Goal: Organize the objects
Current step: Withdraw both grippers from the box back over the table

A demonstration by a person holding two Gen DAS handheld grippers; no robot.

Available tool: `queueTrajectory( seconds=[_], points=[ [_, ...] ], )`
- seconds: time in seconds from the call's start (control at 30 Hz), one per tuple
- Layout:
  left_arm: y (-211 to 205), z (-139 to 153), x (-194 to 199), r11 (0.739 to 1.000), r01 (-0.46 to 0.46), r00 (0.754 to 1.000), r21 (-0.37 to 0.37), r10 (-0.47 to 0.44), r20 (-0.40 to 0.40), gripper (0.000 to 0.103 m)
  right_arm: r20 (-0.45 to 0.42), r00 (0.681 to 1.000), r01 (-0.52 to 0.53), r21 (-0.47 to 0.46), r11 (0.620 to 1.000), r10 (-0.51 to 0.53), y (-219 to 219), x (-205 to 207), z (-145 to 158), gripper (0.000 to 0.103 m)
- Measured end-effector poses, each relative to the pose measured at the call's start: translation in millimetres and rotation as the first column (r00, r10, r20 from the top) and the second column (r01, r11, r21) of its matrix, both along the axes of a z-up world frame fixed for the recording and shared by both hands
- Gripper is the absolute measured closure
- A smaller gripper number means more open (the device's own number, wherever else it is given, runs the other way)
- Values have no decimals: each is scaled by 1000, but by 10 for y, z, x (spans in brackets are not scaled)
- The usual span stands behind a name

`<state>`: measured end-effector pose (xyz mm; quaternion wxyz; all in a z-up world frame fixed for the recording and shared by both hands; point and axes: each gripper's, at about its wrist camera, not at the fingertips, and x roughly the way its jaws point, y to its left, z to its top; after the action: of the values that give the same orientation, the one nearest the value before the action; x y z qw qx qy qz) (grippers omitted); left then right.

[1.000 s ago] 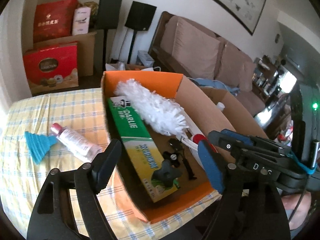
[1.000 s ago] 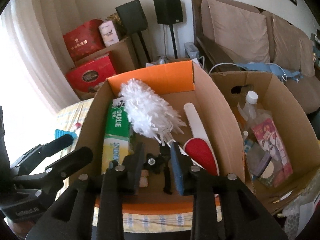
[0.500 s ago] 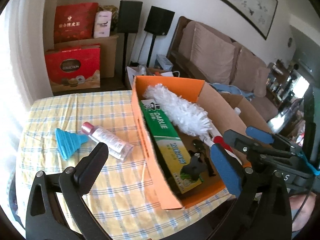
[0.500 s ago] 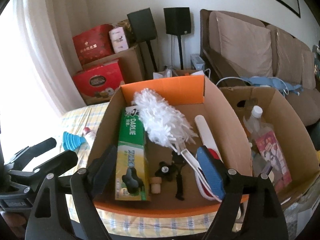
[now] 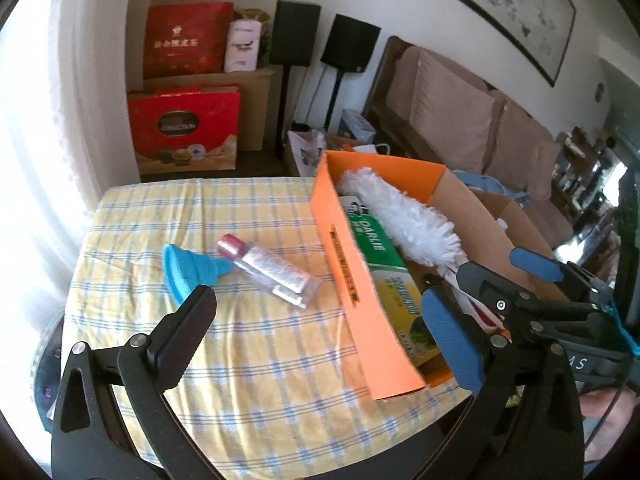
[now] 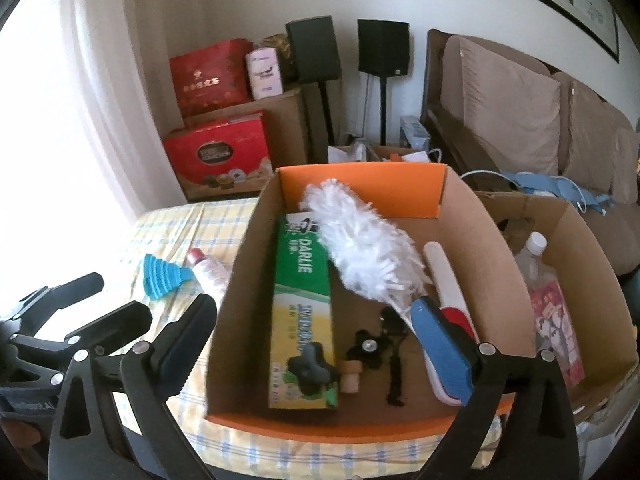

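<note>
Your left gripper (image 5: 320, 328) hangs over the checked tablecloth (image 5: 248, 360), jaws spread wide with nothing between them. Your right gripper (image 6: 316, 340) hangs over the near end of the orange-lined cardboard box (image 6: 360, 186); its jaws have just been opening and now stand wide, gripping nothing.

On the cloth, left of the box:
- Blue funnel (image 5: 188, 270), ribbed, soft-looking, lying on its side.
- Clear bottle (image 5: 272, 270) with a pink cap, lying flat, its cap end touching the funnel's spout.
- Open cloth lies between these and the near table edge.

Inside the box:
- Green Darlie carton (image 6: 304, 304), long and flat, along the left wall.
- White duster (image 6: 360, 246), fluffy, laid diagonally, overlapping the carton's far end.
- White-and-red brush (image 6: 448, 292), smooth plastic, by the right wall.
- Black star knobs (image 6: 366, 346) and a small cork (image 6: 350, 378) on the bare floor.

A second plain cardboard box (image 6: 580, 240) stands against the right wall.
</note>
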<state>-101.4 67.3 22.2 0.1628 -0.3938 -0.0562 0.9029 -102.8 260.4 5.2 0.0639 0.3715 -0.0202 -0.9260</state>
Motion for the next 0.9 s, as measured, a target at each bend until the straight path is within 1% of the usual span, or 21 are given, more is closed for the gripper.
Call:
queueTrajectory(
  seconds=[0.13,0.33,0.43,0.63,0.77,0.9],
  points=[
    [-171,14,-3,1000,-26,1000,-2,26,-3,1,0,1000,-23,12,1000,23,-147,-22,-1,0],
    [-476,15,-12,997,-79,997,-8,79,-8,1,1,998,-63,19,998,63,-370,-67,-6,0],
    [-651,1,-21,993,-119,993,-24,118,-18,1,2,997,-76,29,997,76,-466,-88,-18,0],
    [-1001,-78,-71,984,-180,984,-1,180,0,1,8,995,-103,39,994,103,-641,-154,-44,0],
    [-1216,-170,-136,977,-210,977,21,209,30,1,17,992,-128,50,990,128,-769,-217,-77,0],
    [-1322,-254,-174,975,-222,974,20,221,46,1,47,988,-152,40,988,150,-874,-327,-130,0]
  ],
)
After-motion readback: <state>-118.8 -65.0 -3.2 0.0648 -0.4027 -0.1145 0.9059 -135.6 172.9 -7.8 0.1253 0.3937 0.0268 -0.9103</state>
